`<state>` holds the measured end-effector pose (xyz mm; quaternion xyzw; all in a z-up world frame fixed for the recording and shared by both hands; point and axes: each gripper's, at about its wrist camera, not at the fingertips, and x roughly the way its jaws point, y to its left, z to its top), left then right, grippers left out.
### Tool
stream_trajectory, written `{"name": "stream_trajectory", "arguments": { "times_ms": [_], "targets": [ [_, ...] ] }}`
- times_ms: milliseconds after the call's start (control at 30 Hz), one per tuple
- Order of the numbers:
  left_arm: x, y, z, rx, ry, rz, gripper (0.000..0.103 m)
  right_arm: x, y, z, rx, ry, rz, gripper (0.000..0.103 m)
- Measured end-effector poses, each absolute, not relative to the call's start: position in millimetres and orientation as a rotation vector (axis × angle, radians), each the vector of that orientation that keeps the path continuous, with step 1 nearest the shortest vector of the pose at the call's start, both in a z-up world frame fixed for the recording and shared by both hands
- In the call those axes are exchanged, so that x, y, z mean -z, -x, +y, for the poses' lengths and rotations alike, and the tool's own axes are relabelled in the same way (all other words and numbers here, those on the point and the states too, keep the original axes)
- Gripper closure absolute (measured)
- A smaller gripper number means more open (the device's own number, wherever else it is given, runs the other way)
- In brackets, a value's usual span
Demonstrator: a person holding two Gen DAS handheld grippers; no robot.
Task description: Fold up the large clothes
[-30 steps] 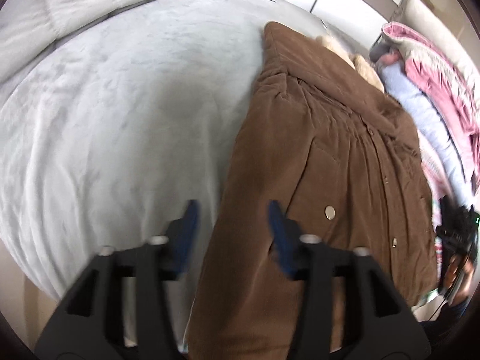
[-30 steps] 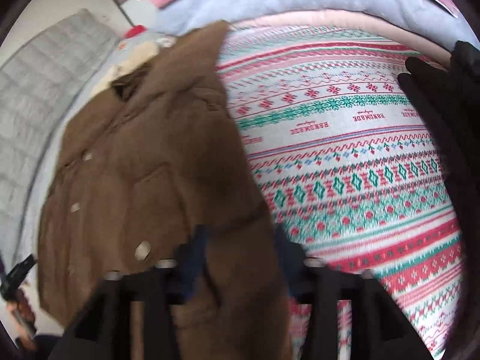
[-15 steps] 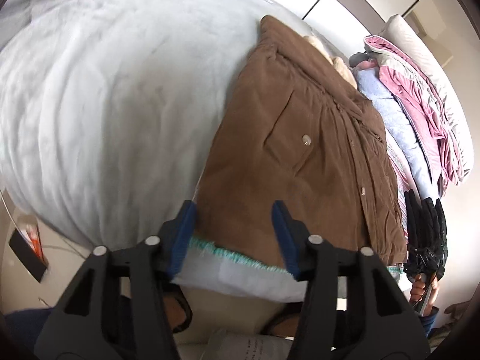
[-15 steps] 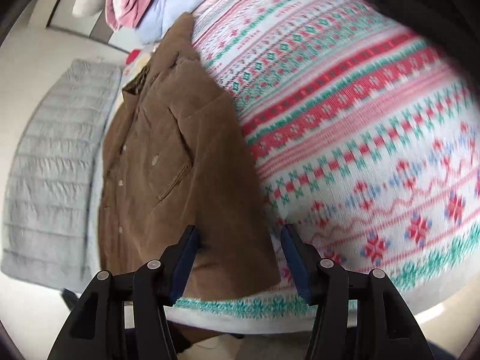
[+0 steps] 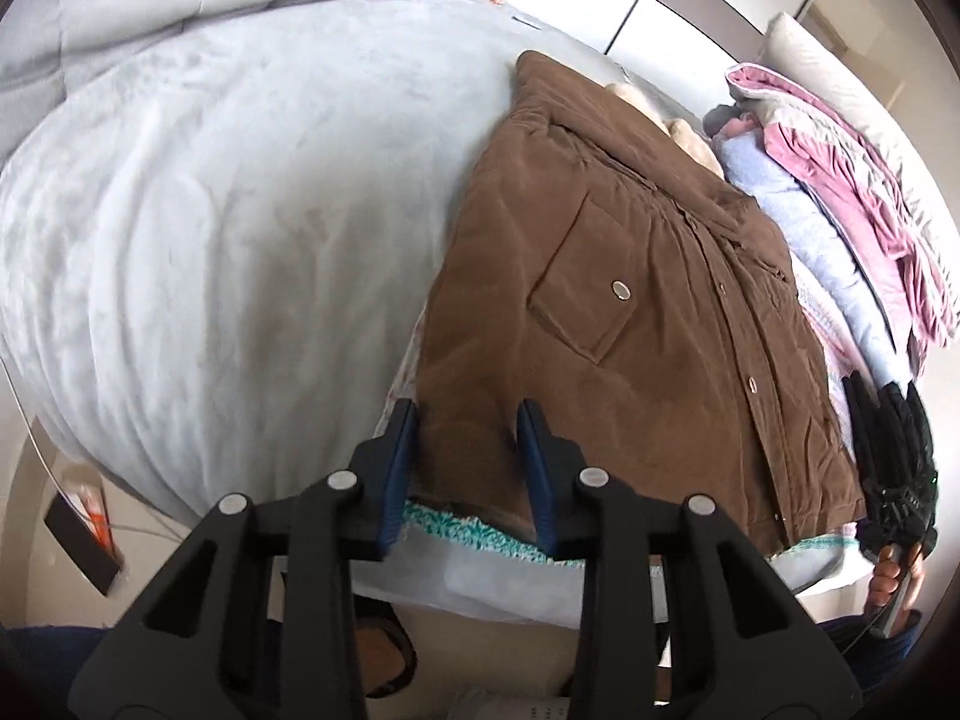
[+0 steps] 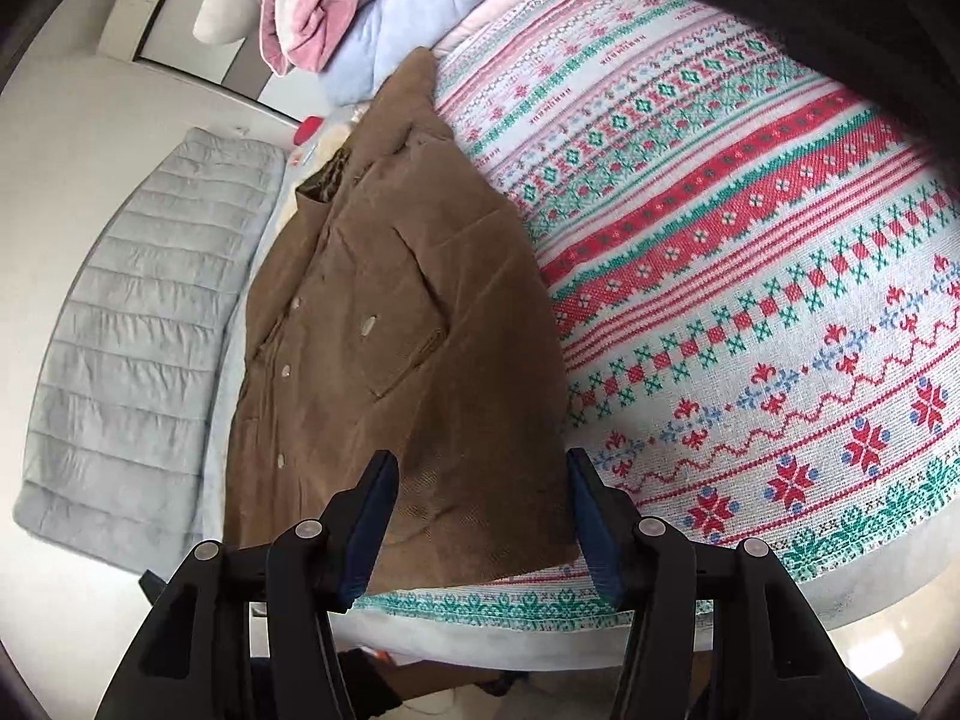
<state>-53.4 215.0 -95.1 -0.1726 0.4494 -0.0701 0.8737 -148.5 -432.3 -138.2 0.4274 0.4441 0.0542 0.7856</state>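
Left wrist view: a brown coat (image 5: 630, 312) lies front-up and buttoned along the bed (image 5: 210, 210), its hem at the near edge, its collar toward the far end. It rests on a patterned blanket (image 5: 468, 531) whose fringe shows under the hem. The cloth looks like thick corduroy with a pale fleecy lining at the collar: judged bulky, fairly heavy, soft, limp when lifted, not slippery. Best hold is likely the two hem corners, pinching the full thickness so the lining comes along. The left tongs (image 5: 465, 468) sit at the hem's left corner, jaws narrowing on it, cloth between the blue pads; whether the pads press yet I cannot tell. A stack of pink and pale blue bedding (image 5: 840, 198) lies by the far right edge. The right tongs (image 5: 894, 480) show at the frame's right, by the hem's other corner.

Right wrist view: the right tongs (image 6: 483, 510) hang at the hem's right corner near the bed's near edge. Jaws stand about half open, straddling the corner; the pads look clear of the cloth, nothing gripped. A grey quilted cover (image 6: 138, 330) lies beyond the coat's far side.
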Motion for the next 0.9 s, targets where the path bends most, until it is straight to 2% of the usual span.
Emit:
{"name": "stream_trajectory", "arguments": {
  "times_ms": [100, 200, 267, 367, 433, 467, 500, 533, 600, 633, 900],
  "targets": [
    [97, 51, 206, 0.159, 0.325, 0.940, 0.074, 144, 149, -434, -0.106, -0.926, 0.981, 0.046],
    [98, 47, 197, 0.190, 0.310, 0.943, 0.075, 154, 145, -433, -0.075, -0.916, 1.034, 0.047],
    [102, 43, 196, 0.202, 0.322, 0.959, 0.073, 154, 146, -435, -0.075, -0.922, 1.035, 0.046],
    [110, 37, 194, 0.195, 0.321, 0.997, 0.065, 154, 145, -434, -0.070, -0.912, 1.037, 0.046],
    [111, 35, 190, 0.174, 0.300, 0.994, 0.065, 152, 141, -429, -0.060, -0.890, 1.034, 0.046],
    [111, 34, 188, 0.158, 0.279, 0.986, 0.067, 151, 139, -425, -0.055, -0.880, 1.030, 0.045],
    [110, 33, 186, 0.144, 0.259, 0.981, 0.082, 151, 137, -423, -0.050, -0.864, 1.026, 0.045],
    [108, 33, 184, 0.132, 0.245, 0.978, 0.083, 149, 136, -419, -0.043, -0.842, 1.022, 0.046],
    [103, 35, 185, 0.099, 0.247, 0.970, 0.087, 145, 136, -414, -0.021, -0.782, 0.995, 0.081],
    [96, 38, 187, 0.082, 0.247, 0.949, 0.087, 142, 136, -414, -0.020, -0.764, 0.980, 0.091],
    [30, 48, 184, 0.033, 0.203, 0.847, 0.089, 68, 164, -413, -0.102, -0.759, 0.715, 0.094]
  ]
}}
